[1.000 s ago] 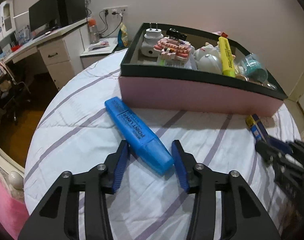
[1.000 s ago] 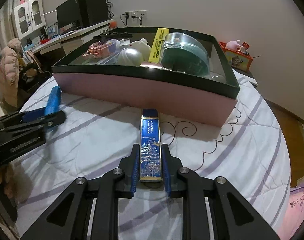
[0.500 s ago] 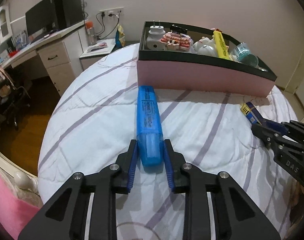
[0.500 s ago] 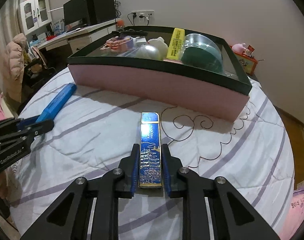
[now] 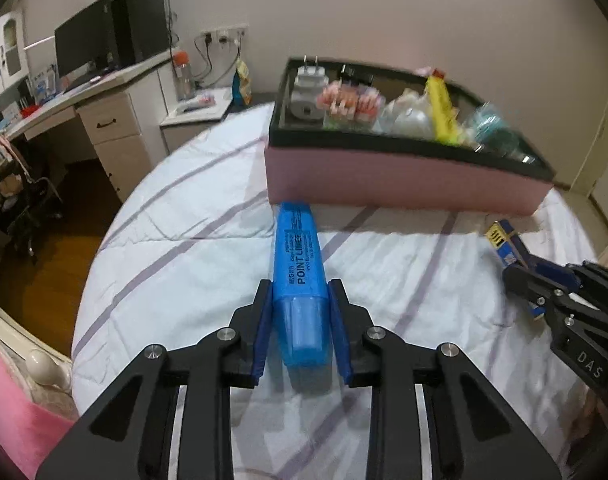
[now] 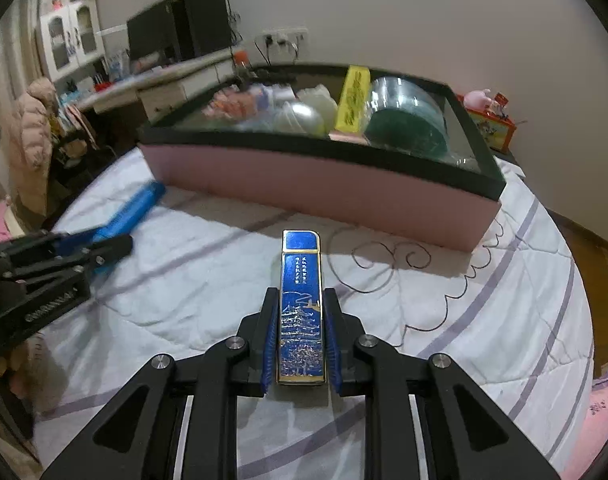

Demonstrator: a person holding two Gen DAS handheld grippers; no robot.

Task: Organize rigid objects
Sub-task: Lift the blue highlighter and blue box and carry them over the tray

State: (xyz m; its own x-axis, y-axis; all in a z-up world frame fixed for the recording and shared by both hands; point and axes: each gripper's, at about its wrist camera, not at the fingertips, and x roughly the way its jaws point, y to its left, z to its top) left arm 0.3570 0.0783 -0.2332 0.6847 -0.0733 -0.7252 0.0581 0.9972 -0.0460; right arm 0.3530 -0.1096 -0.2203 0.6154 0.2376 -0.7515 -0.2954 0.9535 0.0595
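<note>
My left gripper (image 5: pixel 300 312) is shut on a blue highlighter (image 5: pixel 300 264), held lengthwise above the bed and pointing at the pink box (image 5: pixel 403 180). My right gripper (image 6: pixel 302 328) is shut on a flat blue and gold lighter (image 6: pixel 301 304), also pointing at the pink box (image 6: pixel 323 196). The box has a black rim and holds a white plug (image 5: pixel 307 88), a yellow highlighter (image 5: pixel 439 108), a pink item and a teal cup (image 6: pixel 403 128). Each gripper shows in the other's view: the right one (image 5: pixel 543 280) and the left one (image 6: pixel 84 252).
The box stands on a white bed cover with purple stripes (image 5: pixel 192 216). A desk with a monitor (image 5: pixel 88 44) and drawers is to the far left across a wooden floor. A small red toy box (image 6: pixel 491 124) sits beyond the bed at right.
My left gripper closed on the blue highlighter and lifted it, turning it towards the box. My right gripper kept its hold on the lighter and raised it off the cover.
</note>
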